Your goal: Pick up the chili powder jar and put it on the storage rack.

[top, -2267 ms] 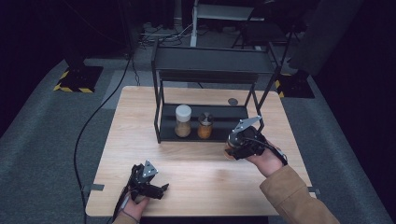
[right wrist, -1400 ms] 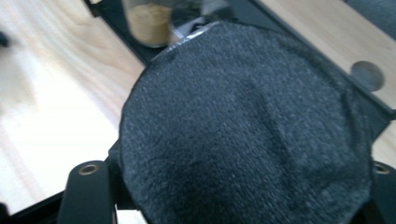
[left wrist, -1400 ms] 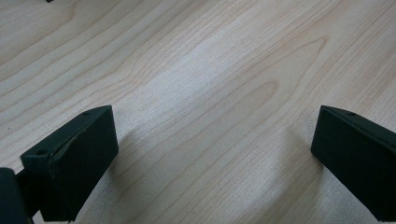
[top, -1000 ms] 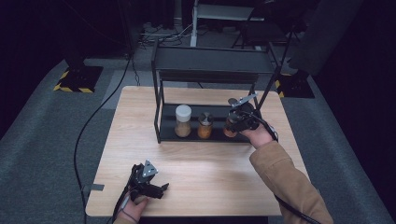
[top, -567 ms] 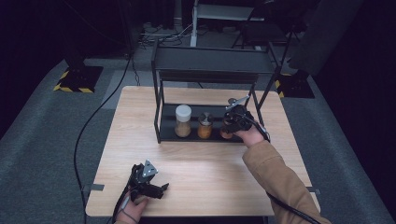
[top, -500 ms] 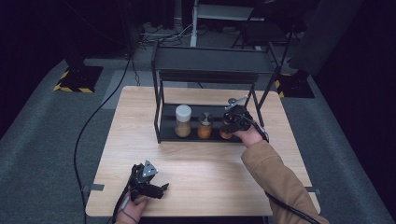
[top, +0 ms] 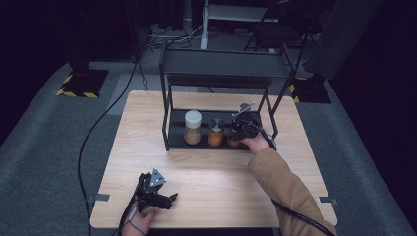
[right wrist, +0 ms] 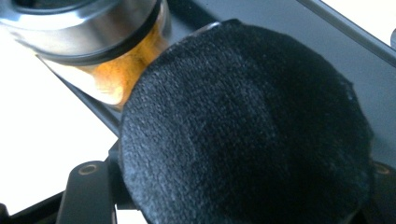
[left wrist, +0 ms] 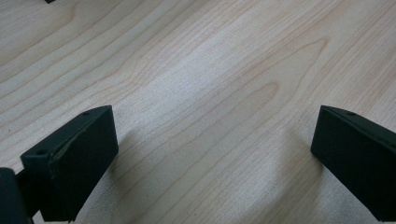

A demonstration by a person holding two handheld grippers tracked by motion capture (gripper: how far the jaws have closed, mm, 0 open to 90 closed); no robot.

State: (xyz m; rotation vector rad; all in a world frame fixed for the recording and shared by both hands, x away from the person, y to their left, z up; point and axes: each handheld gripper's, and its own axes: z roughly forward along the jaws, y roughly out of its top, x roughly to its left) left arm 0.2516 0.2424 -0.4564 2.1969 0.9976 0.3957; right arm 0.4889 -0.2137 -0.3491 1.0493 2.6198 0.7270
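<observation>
The right gripper (top: 239, 132) is closed on a small black-lidded jar (top: 233, 141) at the lower shelf of the black rack (top: 216, 78), just beside the metal-lidded spice jar (top: 215, 133). To do this well, set it down flat without pushing its neighbour, then open slowly. The right forearm reaches forward. The left gripper (top: 162, 196) rests wide open and empty on the desk (top: 206, 172).
</observation>
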